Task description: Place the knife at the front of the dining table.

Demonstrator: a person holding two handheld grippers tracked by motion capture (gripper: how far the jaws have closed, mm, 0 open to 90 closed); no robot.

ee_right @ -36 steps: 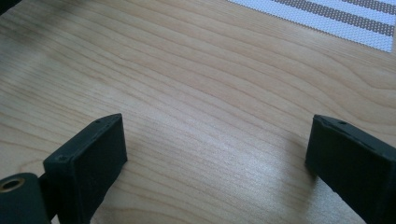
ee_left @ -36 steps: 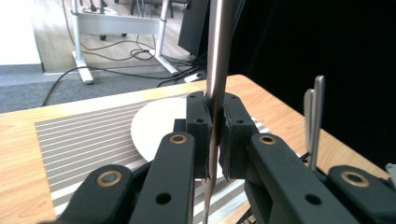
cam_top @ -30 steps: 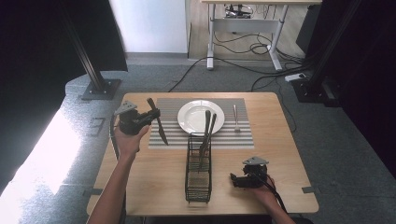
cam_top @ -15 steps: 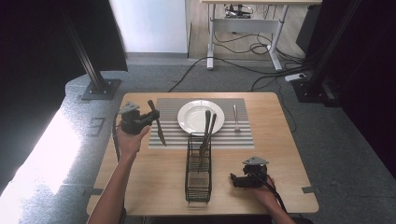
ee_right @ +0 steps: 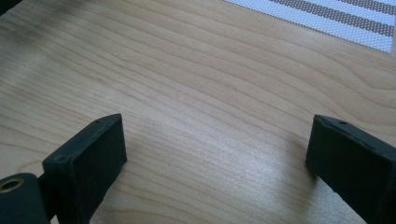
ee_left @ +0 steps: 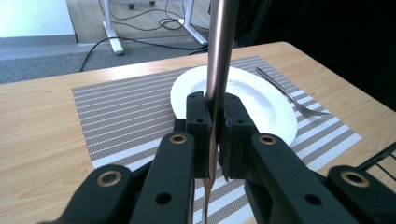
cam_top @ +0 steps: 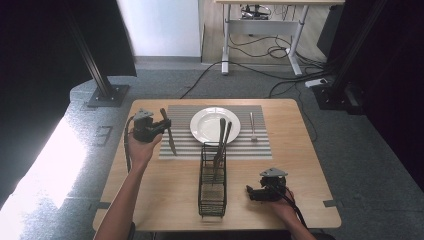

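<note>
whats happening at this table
A person is laying a place setting. The left hand-held gripper is shut on a table knife, holding it over the striped placemat left of the white plate. A fork lies right of the plate. The right hand-held gripper rests open on the table.

Right gripper point(ee_right: 215, 158) jaws stand wide apart over bare wooden table point(ee_right: 196, 79), nothing between them. Striped placemat point(ee_right: 336, 14) corner at upper right.

text: none legible | labels: none | numbers: none | signs: none
</note>
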